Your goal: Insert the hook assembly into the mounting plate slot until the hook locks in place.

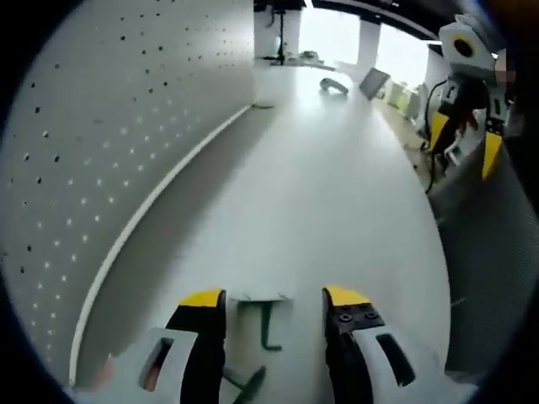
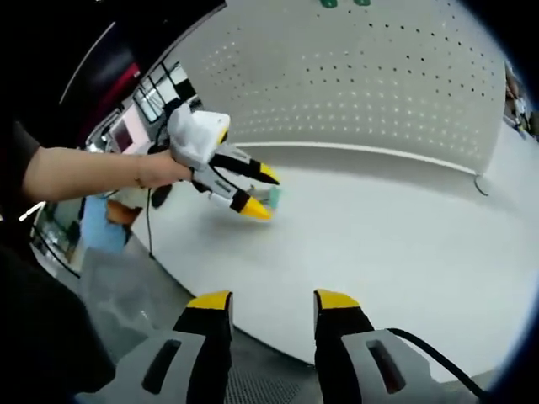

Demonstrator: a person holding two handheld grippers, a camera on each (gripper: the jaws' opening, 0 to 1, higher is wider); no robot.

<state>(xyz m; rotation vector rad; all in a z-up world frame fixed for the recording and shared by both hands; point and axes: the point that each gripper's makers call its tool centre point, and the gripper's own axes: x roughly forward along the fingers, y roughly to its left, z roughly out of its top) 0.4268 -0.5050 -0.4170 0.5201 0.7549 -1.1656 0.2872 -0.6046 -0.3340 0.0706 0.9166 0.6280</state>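
The left gripper [image 1: 274,307] is reaching, fingers open, around the green hook [image 1: 268,324] on the white surface [image 1: 337,194]. The right gripper [image 2: 274,307] is waiting open. A crooked squeeze could make the hook slip away.

Both views low over shared table [image 1: 337,210]

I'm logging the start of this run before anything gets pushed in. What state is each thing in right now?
hook assembly: lying on the white table between the left gripper's jaws, not gripped, not yet in the board.
pegboard: standing upright at the table's back edge, two green items at its top.
left gripper: open, jaws either side of the hook assembly.
right gripper: open, empty, at the table's near edge.
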